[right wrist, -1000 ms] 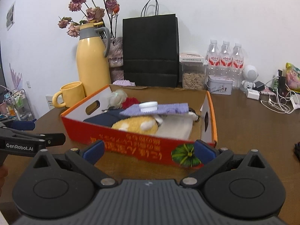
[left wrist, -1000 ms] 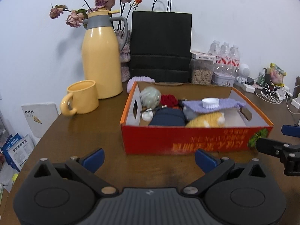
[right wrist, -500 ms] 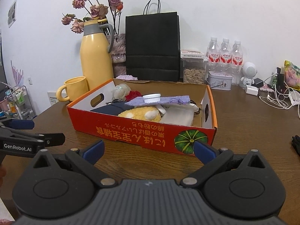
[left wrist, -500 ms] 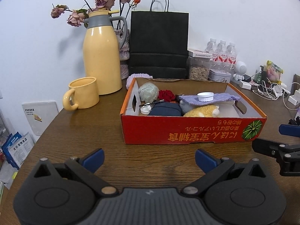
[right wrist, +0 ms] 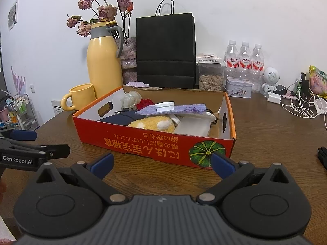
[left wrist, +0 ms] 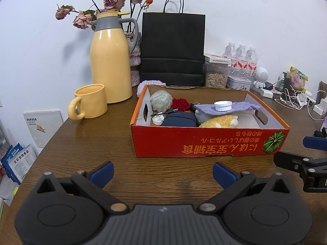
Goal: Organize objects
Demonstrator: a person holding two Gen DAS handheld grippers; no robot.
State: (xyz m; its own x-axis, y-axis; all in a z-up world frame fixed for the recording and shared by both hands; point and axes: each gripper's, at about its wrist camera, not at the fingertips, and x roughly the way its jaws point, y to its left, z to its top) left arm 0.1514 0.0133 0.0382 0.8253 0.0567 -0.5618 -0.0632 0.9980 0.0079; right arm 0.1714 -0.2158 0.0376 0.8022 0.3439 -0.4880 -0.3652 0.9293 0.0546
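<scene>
A red cardboard box (left wrist: 208,143) (right wrist: 155,140) stands on the brown table. It holds a lilac cloth (left wrist: 243,107) with a white lid (left wrist: 223,105) (right wrist: 164,106) on it, a yellow plush (left wrist: 218,121) (right wrist: 151,123), a navy pouch (left wrist: 178,119), a red rose (left wrist: 180,104) and a pale green figure (left wrist: 161,100). My left gripper (left wrist: 162,172) is open and empty in front of the box. My right gripper (right wrist: 161,164) is open and empty near the box's front right corner.
A yellow mug (left wrist: 90,102) and a yellow thermos (left wrist: 111,61) stand left of the box. A black paper bag (left wrist: 172,49), a seed jar (left wrist: 216,75), water bottles (left wrist: 242,57) and a tin stand behind it. Cables and chargers (right wrist: 300,104) lie at the right.
Both grippers have drawn back from the box, so it looks smaller and farther away. Both stay open and empty.
</scene>
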